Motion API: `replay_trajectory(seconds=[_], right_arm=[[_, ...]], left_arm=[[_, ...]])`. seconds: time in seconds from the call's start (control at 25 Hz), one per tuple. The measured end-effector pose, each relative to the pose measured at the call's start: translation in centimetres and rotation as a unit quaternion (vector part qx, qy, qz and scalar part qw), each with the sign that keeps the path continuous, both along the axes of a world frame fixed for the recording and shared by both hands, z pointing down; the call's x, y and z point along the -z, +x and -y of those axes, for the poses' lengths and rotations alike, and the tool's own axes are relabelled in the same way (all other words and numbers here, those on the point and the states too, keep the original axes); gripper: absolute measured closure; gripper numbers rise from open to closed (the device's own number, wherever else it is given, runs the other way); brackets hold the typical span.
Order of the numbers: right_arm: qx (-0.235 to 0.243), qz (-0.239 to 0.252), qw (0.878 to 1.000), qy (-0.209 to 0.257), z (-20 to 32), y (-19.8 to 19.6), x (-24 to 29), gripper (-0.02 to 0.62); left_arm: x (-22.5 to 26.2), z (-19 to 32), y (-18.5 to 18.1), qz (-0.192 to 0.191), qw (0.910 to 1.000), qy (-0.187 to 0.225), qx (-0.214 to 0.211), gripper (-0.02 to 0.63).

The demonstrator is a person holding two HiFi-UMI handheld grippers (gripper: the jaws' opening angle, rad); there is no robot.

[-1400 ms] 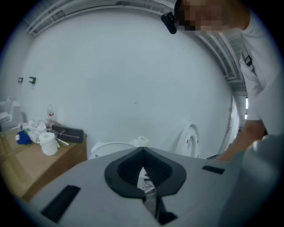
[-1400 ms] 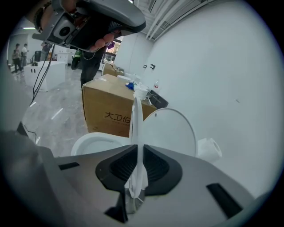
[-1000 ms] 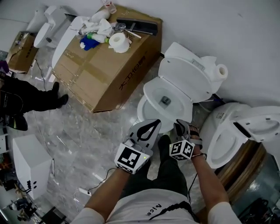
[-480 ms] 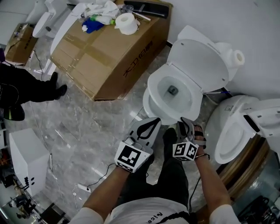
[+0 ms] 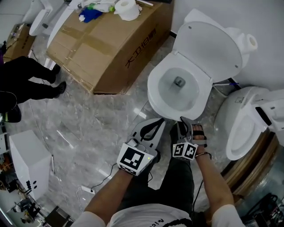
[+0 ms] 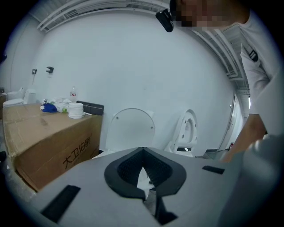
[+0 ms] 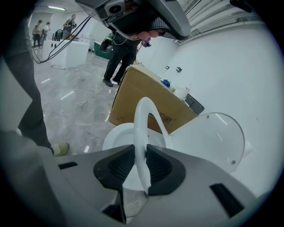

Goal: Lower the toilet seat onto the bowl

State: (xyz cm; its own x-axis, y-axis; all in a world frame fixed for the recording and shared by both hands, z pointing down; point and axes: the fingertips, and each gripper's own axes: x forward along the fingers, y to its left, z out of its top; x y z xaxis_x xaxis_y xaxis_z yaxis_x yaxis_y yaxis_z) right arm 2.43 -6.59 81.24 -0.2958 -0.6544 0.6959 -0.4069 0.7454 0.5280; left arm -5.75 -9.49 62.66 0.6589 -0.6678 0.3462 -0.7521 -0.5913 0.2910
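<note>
Right hand-held gripper point(image 7: 141, 167) is clamped on the front edge of the toilet seat point(image 7: 143, 117), its two dark pads pressed to either side of the thin white ring. Left hand-held gripper point(image 5: 157, 121) sits just beside it at the lower centre of the head view, jaws drawn together at the tips with nothing between them. Grey marble floor point(image 5: 97, 115) fills the middle and left of the head view. A large cardboard box point(image 5: 106, 48) lies across the upper left, close to the toilet. The toilet bowl point(image 5: 153, 95) is at the upper centre, just ahead of both grippers, with its lid point(image 5: 208, 42) raised behind it. In the right gripper view the seat stands tilted, clear of the bowl rim on one side and of the lid on the other. A second toilet point(image 5: 246, 119) stands at the right edge. A person's dark-clad legs point(image 5: 26, 80) are at the left edge. A white paper roll point(image 5: 126, 9) rests on the box top, with a blue item point(image 5: 87, 15) near it
</note>
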Motion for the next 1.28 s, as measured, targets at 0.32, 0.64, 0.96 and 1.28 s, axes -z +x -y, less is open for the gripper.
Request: replay_trajectory(seconds=[0.32,0.64,0.96,1.28], right_arm=[[0.035,0.002,0.999,-0.014,-2.2,-1.5,-5.7,0.5],[0.076,-0.003,0.996,-0.037,-3.3,-2.5,-11.7,0.477],[0.108,-0.011,0.993,-0.052,-3.8,-2.7,-16.1,0.456],[0.123,-0.03,0.989,-0.072,-3.8,-2.9,-19.1,0.453]], left_arm=[[-4.5,-1.3,-0.8,0.006,0.9999,0.004,-0.01,0.597],[-8.7,-1.8,-1.2,0.009,0.9999,-0.002,-0.009,0.597],[-11.9,-2.0,-1.4,0.014,0.9998,-0.011,-0.005,0.597],[-14.3,-2.3,-1.6,0.016,0.9997,-0.019,0.0,0.597]])
